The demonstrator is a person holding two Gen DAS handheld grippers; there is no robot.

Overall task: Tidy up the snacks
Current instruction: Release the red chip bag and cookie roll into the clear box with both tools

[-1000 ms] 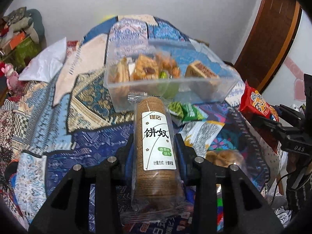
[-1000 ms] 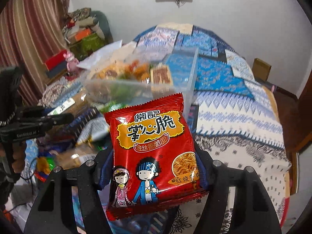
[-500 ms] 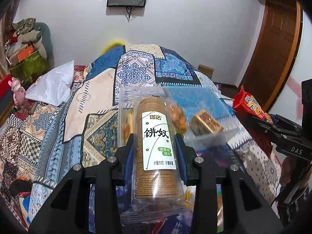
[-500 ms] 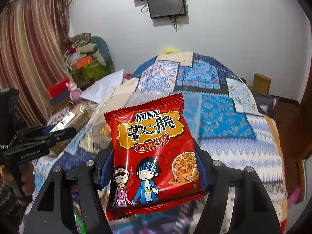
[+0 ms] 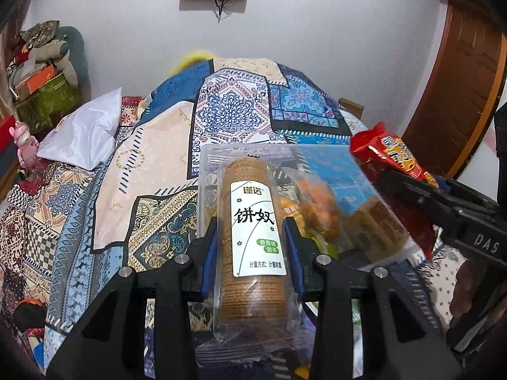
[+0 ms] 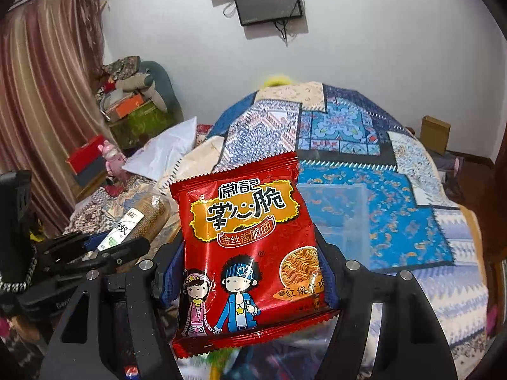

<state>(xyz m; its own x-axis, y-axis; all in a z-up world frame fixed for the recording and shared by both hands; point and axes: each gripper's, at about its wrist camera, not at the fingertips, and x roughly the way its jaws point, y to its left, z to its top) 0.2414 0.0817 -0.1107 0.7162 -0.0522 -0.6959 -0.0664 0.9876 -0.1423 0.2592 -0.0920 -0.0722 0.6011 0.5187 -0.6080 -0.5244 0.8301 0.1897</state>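
My left gripper is shut on a clear-wrapped roll of brown biscuits with a white label, held above the near side of a clear plastic box that holds several snacks. My right gripper is shut on a red crispy-noodle packet with cartoon children on it. In the left wrist view the red packet and right gripper come in from the right, over the box. In the right wrist view the biscuit roll and left gripper are at the left, and the box wall shows behind the packet.
The box sits on a bed with a patchwork quilt. A white pillow lies at the left. Piled boxes and bags stand at the far left wall, a wooden door at the right. Loose packets lie below the grippers, blurred.
Both grippers have risen and come forward over the box with their snacks. The box now sits low behind the held items, and the right gripper has drawn closer to the left.
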